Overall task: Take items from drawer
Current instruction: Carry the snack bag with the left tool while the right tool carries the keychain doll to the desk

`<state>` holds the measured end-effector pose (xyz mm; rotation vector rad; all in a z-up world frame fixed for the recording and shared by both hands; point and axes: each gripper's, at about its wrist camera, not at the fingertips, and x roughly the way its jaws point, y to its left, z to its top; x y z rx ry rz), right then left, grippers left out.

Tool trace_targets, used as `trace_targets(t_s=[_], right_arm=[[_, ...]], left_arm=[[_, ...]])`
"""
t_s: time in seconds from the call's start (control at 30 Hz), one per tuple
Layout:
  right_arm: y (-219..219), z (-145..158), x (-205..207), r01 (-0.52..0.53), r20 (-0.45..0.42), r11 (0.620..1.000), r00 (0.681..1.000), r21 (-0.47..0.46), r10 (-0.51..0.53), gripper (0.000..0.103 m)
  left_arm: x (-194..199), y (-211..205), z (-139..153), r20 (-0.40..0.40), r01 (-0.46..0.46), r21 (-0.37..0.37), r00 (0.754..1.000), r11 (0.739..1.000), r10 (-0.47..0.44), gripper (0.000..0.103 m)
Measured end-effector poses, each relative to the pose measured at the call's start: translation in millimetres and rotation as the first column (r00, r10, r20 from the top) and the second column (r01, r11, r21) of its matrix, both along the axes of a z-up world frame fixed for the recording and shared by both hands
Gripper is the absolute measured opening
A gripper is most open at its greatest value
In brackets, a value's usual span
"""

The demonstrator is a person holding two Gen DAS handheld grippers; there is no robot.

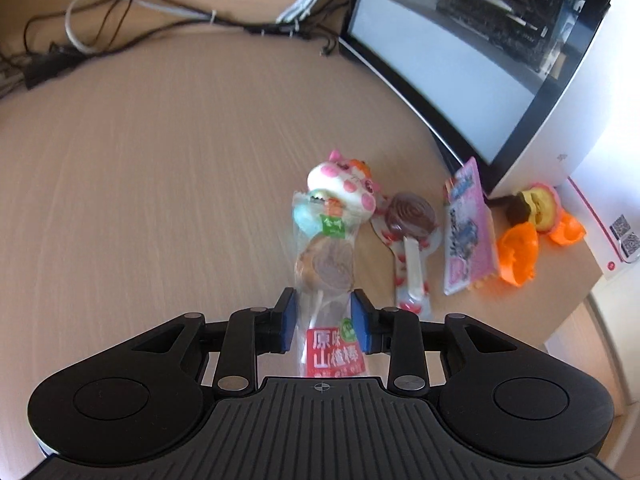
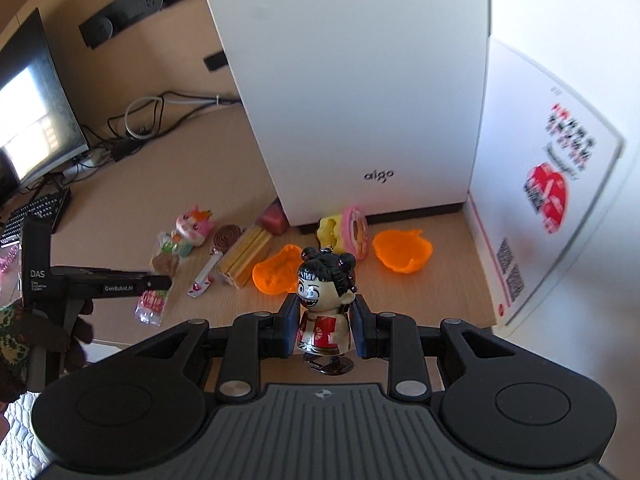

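Observation:
My left gripper is shut on a clear-wrapped hawthorn lollipop with a red label, held over the wooden desk. In the right wrist view the same lollipop hangs from the left gripper above the desk's front edge. My right gripper is shut on a small doll figurine with black hair buns and a red dress, upright between the blue pads. No drawer is in view.
On the desk lie a pink cat toy, a chocolate swirl lollipop, a pink packet, orange pumpkin halves and a donut toy. A white computer case stands behind them. A printed white box stands at the right, cables at the back.

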<state>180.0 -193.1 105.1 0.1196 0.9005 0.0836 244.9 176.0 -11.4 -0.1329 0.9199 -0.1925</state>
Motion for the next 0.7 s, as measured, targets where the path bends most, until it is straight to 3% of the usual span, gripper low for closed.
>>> trace_targets(t_s=[0.13, 0.3, 0.53, 0.7], right_arm=[[15, -10, 9, -0.037, -0.020, 0.999, 0.999, -0.012, 0.037, 0.026], [47, -18, 31, -0.116, -0.030, 0.993, 0.993, 0.001, 0.116, 0.026], [118, -31, 69, -0.284, -0.022, 0.959, 0.959, 0.021, 0.284, 0.026], [159, -59, 98, -0.357, -0.074, 0.934, 0.931, 0.001, 0.356, 0.026]], left_arm=[[-8, 14, 10, 0.051, -0.057, -0.053, 0.997, 0.997, 0.060, 0.036], [-33, 23, 28, 0.092, -0.065, -0.078, 0.993, 0.995, 0.072, 0.036], [-63, 31, 31, 0.050, -0.123, -0.130, 0.990, 0.984, 0.130, 0.036], [-76, 31, 25, -0.015, -0.110, -0.176, 0.994, 0.978, 0.109, 0.036]])
